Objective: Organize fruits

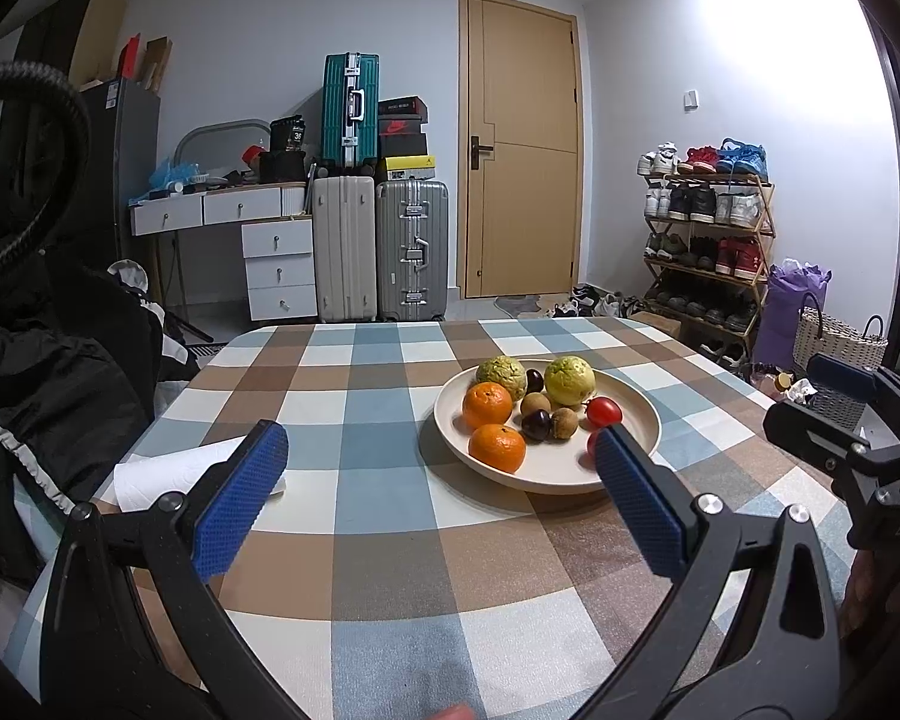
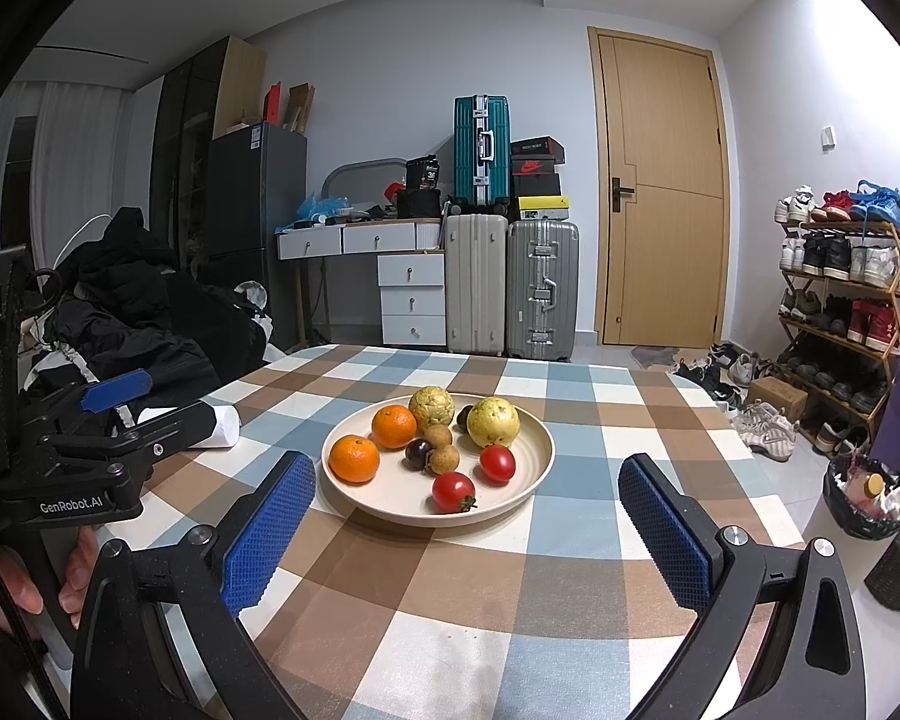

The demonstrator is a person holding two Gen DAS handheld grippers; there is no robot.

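Both left tongs (image 1: 441,459) and right tongs (image 2: 468,489) gape empty; round cream fruit plate (image 2: 537,468) at 12 o'clock on checked surface (image 2: 570,588).

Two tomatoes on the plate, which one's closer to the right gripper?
The front tomato, with its green stem showing, near the plate's front rim. The other tomato sits farther back, beside the yellow-green fruit.

**fruit on one plate, mid-desk**

the plate (image 2: 534,462) sits near the middle of the desk (image 2: 570,570). in it, two guavas (image 2: 493,422) lie at the back, two oranges (image 2: 354,458) on the left, two tomatoes (image 2: 453,491) at the front right, small fruits between them. a paper roll (image 2: 225,425) lies left of the plate. behind the desk stand suitcases (image 2: 540,288), with a shoe rack (image 2: 840,300) to the right.
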